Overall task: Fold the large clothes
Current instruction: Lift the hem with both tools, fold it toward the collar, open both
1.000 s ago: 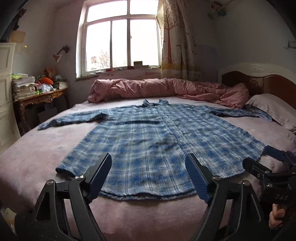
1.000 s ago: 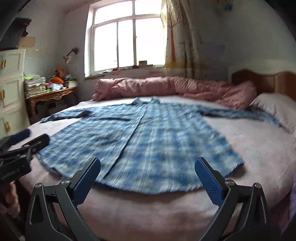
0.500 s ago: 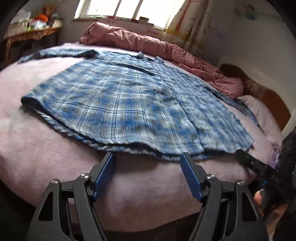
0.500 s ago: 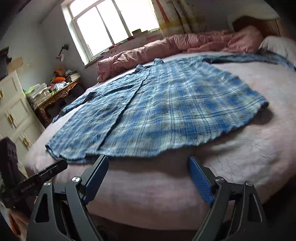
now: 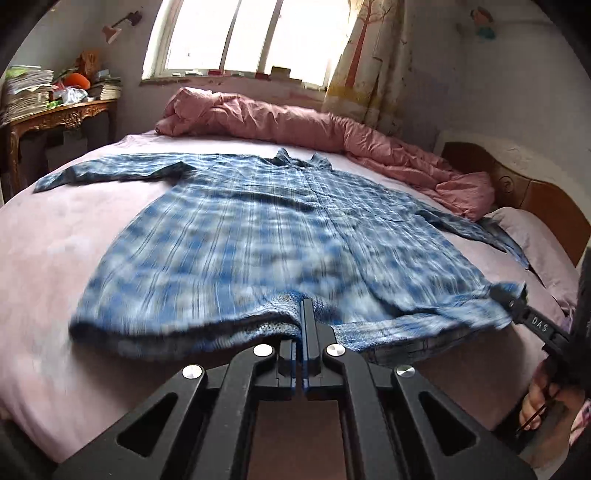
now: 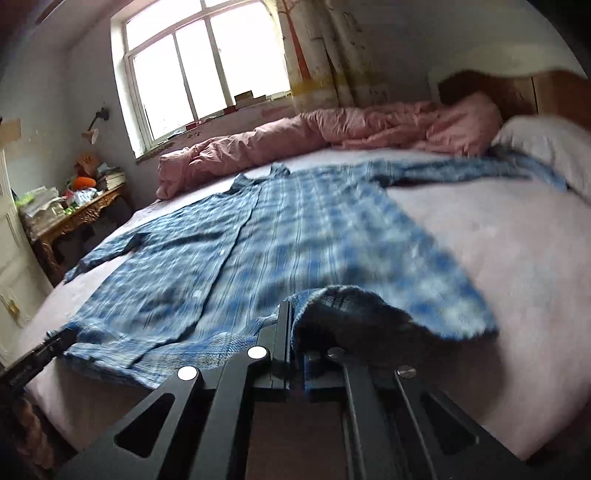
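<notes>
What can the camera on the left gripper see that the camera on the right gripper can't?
Only the left wrist view shows the left gripper shut on the hem of the blue plaid shirt, and a little figure stuck high on the wall. Only the right wrist view shows the right gripper shut on the hem with cloth bunched over it, and the white cabinet. Both show the shirt spread on the pink bed, the rolled pink quilt, the window and the cluttered side table.

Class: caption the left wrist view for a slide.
Left gripper shut on the hem of a plaid shirt spread on a bed.
</notes>
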